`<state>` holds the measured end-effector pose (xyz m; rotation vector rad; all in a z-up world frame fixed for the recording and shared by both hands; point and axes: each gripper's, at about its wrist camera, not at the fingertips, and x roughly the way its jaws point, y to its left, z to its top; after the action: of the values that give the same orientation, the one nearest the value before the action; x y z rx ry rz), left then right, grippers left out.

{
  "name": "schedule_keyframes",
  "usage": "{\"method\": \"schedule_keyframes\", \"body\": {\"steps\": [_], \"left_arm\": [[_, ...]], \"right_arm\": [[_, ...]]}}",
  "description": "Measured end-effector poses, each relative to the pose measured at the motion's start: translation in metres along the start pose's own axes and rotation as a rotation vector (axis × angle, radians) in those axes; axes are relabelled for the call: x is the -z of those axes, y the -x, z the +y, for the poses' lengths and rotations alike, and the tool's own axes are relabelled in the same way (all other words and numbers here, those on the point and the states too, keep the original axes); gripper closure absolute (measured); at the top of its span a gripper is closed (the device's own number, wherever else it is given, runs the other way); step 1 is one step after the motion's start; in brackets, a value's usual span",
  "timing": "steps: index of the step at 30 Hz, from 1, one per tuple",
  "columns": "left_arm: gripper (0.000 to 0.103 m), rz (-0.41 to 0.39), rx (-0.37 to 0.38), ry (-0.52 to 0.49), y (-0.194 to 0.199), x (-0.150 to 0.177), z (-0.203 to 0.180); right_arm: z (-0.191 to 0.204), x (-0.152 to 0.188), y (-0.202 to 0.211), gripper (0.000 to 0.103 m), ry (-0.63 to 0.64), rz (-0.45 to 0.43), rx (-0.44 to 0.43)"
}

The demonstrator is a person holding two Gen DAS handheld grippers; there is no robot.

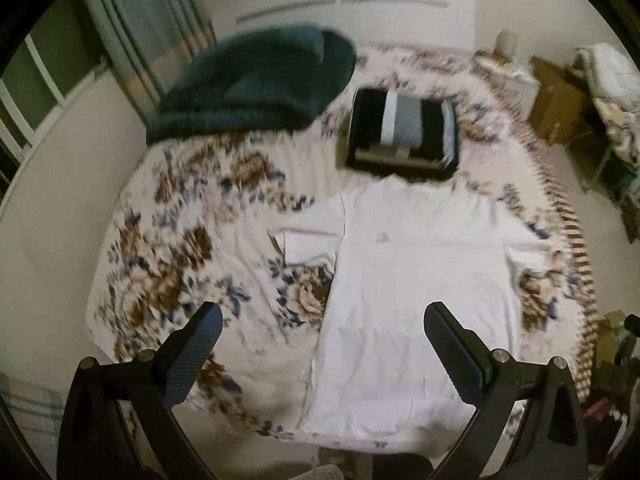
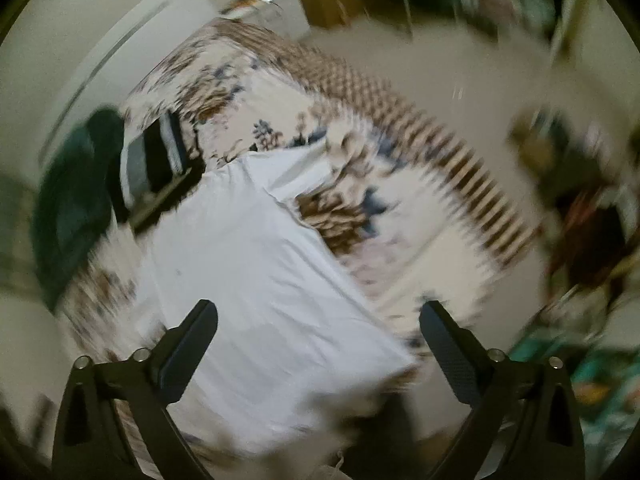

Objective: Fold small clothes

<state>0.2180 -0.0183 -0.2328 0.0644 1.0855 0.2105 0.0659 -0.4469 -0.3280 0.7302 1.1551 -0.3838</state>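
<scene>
A white T-shirt (image 1: 416, 280) lies spread flat on a bed with a floral cover (image 1: 192, 248), hem toward me, sleeves out to both sides. My left gripper (image 1: 322, 320) hangs open above the shirt's near left part, nothing between its fingers. The right wrist view is blurred. It shows the same white T-shirt (image 2: 256, 256) running diagonally, with my right gripper (image 2: 318, 316) open over its near end and nothing held. A stack of folded dark and grey clothes (image 1: 402, 134) sits beyond the shirt's collar.
A dark green blanket (image 1: 256, 88) lies bunched at the bed's far left. The folded stack (image 2: 158, 160) and green blanket (image 2: 76, 200) show at the left of the right wrist view. A brown cabinet (image 1: 556, 100) and clutter stand to the bed's right; a white headboard (image 1: 360, 4) is behind.
</scene>
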Motion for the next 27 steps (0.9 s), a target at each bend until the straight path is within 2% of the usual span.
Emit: {"method": "schedule_keyframes", "body": {"steps": [1, 3, 8, 10, 12, 15, 17, 19, 20, 22, 24, 27], "left_arm": [[0.0, 0.023, -0.015, 0.013, -0.023, -0.001, -0.007], [0.0, 0.059, -0.035, 0.036, -0.062, -0.005, -0.02], [0.0, 0.14, -0.057, 0.083, -0.16, -0.009, -0.052], [0.0, 0.172, -0.061, 0.107, -0.196, -0.007, -0.062], [0.0, 0.21, -0.059, 0.131, -0.226, -0.004, -0.068], [0.0, 0.247, -0.05, 0.152, -0.262, 0.004, -0.076], [0.0, 0.261, -0.044, 0.15, -0.279, 0.008, -0.081], [0.0, 0.275, -0.043, 0.152, -0.293, 0.011, -0.083], [0.0, 0.281, -0.04, 0.157, -0.298, 0.012, -0.082], [0.0, 0.285, -0.041, 0.177, -0.303, 0.014, -0.075], [0.0, 0.286, -0.046, 0.192, -0.307, 0.014, -0.067], [0.0, 0.277, -0.063, 0.204, -0.309, 0.016, -0.049]], "right_arm": [[-0.014, -0.014, -0.036, 0.015, -0.07, 0.03, -0.028], [-0.031, -0.037, -0.097, 0.019, -0.161, 0.069, -0.085], [-0.065, -0.084, -0.255, 0.019, -0.394, 0.15, -0.225], [-0.069, -0.094, -0.306, 0.019, -0.473, 0.191, -0.27], [-0.069, -0.102, -0.346, 0.019, -0.533, 0.196, -0.321], [-0.059, -0.117, -0.386, 0.022, -0.554, 0.147, -0.374], [-0.046, -0.126, -0.4, 0.048, -0.532, 0.094, -0.388], [-0.028, -0.136, -0.399, 0.087, -0.472, 0.042, -0.328], [-0.019, -0.14, -0.397, 0.094, -0.437, 0.008, -0.289], [0.005, -0.148, -0.39, 0.097, -0.327, -0.046, -0.21], [0.041, -0.151, -0.376, 0.097, -0.162, -0.102, -0.133], [0.119, -0.14, -0.36, 0.098, 0.165, -0.173, -0.04]]}}
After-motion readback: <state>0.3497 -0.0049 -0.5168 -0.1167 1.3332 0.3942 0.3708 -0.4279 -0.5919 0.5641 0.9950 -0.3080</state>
